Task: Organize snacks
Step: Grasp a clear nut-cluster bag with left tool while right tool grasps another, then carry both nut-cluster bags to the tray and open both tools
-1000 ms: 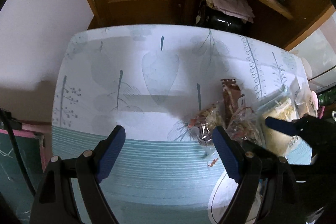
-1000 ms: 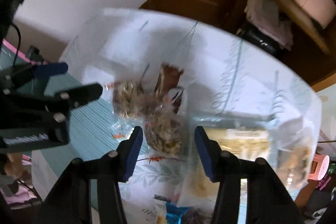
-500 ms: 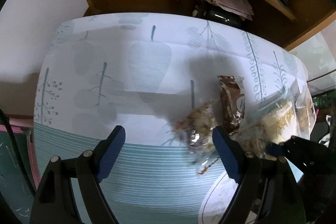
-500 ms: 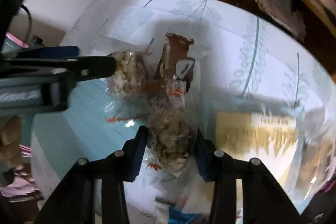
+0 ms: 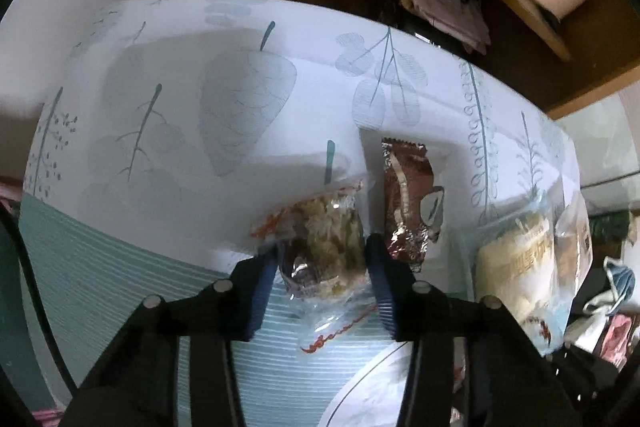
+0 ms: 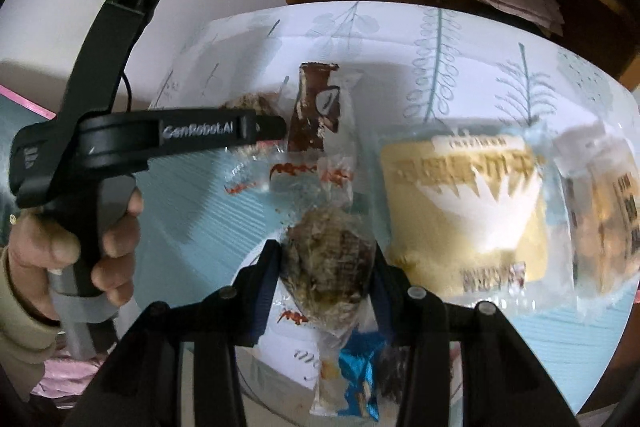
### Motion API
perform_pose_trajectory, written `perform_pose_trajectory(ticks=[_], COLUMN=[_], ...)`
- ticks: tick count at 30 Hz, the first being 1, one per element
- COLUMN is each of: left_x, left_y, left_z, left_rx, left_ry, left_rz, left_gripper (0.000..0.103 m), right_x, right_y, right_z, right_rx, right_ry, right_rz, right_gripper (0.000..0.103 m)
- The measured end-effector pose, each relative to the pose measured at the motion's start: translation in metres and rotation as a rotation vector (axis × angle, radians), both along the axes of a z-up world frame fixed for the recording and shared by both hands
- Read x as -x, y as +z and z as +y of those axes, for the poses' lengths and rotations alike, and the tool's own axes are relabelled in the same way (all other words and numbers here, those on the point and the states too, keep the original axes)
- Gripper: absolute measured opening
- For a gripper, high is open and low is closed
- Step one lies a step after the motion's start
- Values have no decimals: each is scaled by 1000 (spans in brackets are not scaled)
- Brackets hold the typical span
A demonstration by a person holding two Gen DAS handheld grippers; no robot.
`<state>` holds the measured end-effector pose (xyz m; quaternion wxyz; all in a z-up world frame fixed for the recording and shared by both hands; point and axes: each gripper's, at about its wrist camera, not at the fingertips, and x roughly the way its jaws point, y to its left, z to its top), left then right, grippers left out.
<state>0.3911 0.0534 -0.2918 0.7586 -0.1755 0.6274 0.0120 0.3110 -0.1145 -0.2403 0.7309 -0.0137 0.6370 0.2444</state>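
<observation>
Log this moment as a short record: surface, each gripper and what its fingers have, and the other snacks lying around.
surface: table with leaf-print cloth
left gripper: jaws closing, clear-wrapped pale snack between them
right gripper: clamped on clear-wrapped dark snack
between the grippers: brown foil bar, lying flat on the cloth
right side: large cream bag, another clear pack beyond it
near edge: blue wrapper under the right gripper
person: hand on the left gripper's handle

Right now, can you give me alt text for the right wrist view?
The right claw grips a clear-wrapped brown crumbly snack above the leaf-print tablecloth. A hand holds the left claw over a similar snack, beside a brown foil bar and a yellow packet.
</observation>
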Motion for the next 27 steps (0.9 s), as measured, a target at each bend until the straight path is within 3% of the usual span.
perform_pose_trajectory(ticks=[4,8,15,21,27], left_x=[13,32,83,166,254], left_y=[5,33,123,209,250], left_z=[0,6,17,5,-26], left_rx=[-22,-53,-50,-60,-97], left_ry=[25,11,-56,-163,-243], left_rz=[-28,-96,-243,-371,-428], left_gripper=[39,39,39,39,39], right_x=[13,24,57,105,172], right_y=[11,29,85,141,177], right_z=[-8,-15,-30,-46,-64], right_rx=[-25,-56,-133,-201,-243], right_ry=[-25,-45,-89,-113,-139], right_rz=[1,-22,-113,-222,-288], right_gripper=[42,42,42,42,42])
